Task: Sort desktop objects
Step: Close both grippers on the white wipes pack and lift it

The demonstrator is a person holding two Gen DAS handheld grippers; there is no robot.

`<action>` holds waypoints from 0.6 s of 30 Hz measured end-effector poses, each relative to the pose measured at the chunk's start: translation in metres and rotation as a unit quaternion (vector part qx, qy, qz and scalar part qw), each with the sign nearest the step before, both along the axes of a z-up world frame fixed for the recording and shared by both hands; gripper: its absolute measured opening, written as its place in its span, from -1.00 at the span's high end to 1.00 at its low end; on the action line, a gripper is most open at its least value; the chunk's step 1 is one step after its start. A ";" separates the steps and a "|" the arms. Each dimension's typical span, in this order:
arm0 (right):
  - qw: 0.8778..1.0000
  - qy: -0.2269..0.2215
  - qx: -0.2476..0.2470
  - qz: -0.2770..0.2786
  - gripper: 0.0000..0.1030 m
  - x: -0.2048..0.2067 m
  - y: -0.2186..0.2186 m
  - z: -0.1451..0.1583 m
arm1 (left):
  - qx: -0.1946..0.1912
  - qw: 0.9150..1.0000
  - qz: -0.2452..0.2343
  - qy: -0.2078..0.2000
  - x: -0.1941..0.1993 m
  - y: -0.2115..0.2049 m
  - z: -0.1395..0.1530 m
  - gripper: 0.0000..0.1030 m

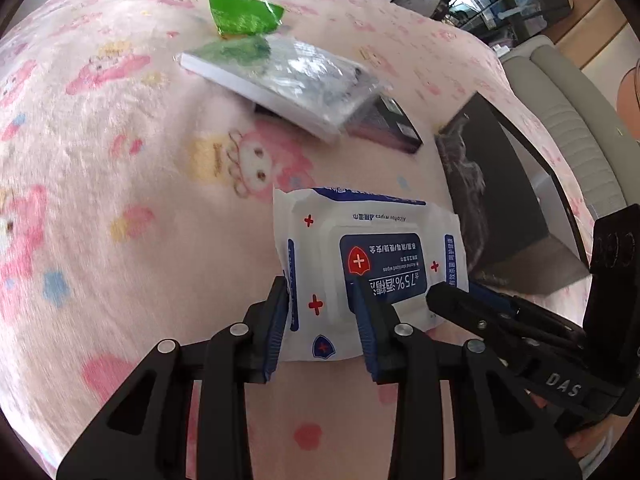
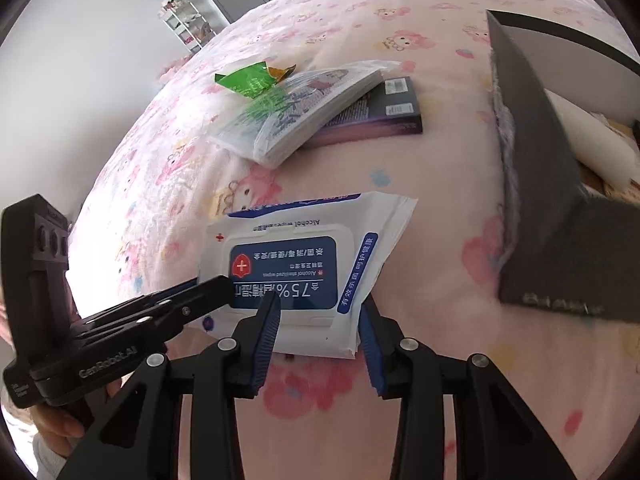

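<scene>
A white and blue pack of alcohol wipes (image 1: 372, 240) (image 2: 288, 256) sits over the pink cartoon-print blanket (image 1: 120, 160). My left gripper (image 1: 322, 312) is shut on the pack's left part, one finger at its left edge and the other across the blue label. My right gripper (image 2: 318, 316) is shut on the right part, with its right finger at the pack's right edge. Each gripper shows in the other's view: the right gripper (image 1: 436, 298) touches the pack's right side, and the left gripper (image 2: 220, 286) reaches in from the left.
Beyond the pack lie a green wrapper (image 1: 244, 16) (image 2: 248, 80), a plastic-wrapped white booklet (image 1: 280, 80) (image 2: 296, 116) and a dark purple book (image 1: 384, 124) (image 2: 384, 112) beneath it. A dark grey open box (image 1: 500, 200) (image 2: 552, 200) stands to the right.
</scene>
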State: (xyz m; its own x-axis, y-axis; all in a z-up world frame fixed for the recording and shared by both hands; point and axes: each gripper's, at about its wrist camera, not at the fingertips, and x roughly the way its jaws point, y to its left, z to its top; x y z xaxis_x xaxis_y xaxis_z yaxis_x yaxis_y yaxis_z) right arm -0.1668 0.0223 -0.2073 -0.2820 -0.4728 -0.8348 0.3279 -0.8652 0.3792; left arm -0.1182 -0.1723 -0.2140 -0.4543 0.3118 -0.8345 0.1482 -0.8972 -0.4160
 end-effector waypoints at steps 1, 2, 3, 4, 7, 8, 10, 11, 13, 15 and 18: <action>1.000 -0.004 -0.001 0.000 0.32 0.005 0.004 0.000 | 0.004 1.000 -0.005 -0.001 0.005 0.003 0.001 0.36; 1.000 -0.008 -0.001 0.001 0.32 0.009 0.008 0.001 | 0.008 1.000 -0.011 -0.001 0.009 0.006 0.001 0.36; 1.000 -0.011 -0.002 0.001 0.32 0.014 0.012 0.001 | 0.013 1.000 -0.016 -0.001 0.014 0.010 0.002 0.36; 1.000 -0.015 -0.003 0.002 0.32 0.018 0.016 0.002 | 0.015 1.000 -0.021 -0.002 0.018 0.013 0.002 0.36; 1.000 -0.027 -0.005 0.003 0.29 0.032 0.028 0.003 | 0.012 1.000 -0.029 -0.005 0.024 0.022 -0.003 0.30; 1.000 -0.031 -0.005 0.004 0.29 0.036 0.032 0.003 | 0.010 1.000 -0.026 -0.008 0.023 0.024 -0.007 0.15; 0.999 -0.034 -0.005 -0.008 0.28 0.040 0.040 0.000 | 0.019 1.000 -0.020 -0.012 0.019 0.026 -0.015 0.02; 0.999 -0.032 -0.002 -0.019 0.28 0.038 0.044 -0.003 | 0.023 0.999 -0.018 -0.014 0.016 0.027 -0.019 -0.02; 0.999 -0.033 0.005 -0.035 0.18 0.034 0.047 -0.011 | 0.023 0.999 -0.019 -0.014 0.014 0.031 -0.022 -0.09; 0.998 -0.035 -0.001 -0.047 0.17 0.028 0.047 -0.022 | 0.015 1.000 -0.022 -0.013 0.013 0.036 -0.022 -0.07; 0.999 -0.025 -0.010 -0.037 0.17 0.033 0.042 -0.021 | -0.005 1.000 -0.030 -0.002 0.019 0.044 -0.013 0.06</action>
State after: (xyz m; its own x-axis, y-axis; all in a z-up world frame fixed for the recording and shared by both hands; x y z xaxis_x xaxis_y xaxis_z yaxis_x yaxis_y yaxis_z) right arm -0.1341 0.0644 -0.2288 -0.2739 -0.4699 -0.8392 0.2439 -0.8779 0.4120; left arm -0.0988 -0.1284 -0.2266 -0.4318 0.3306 -0.8392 0.0964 -0.9082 -0.4073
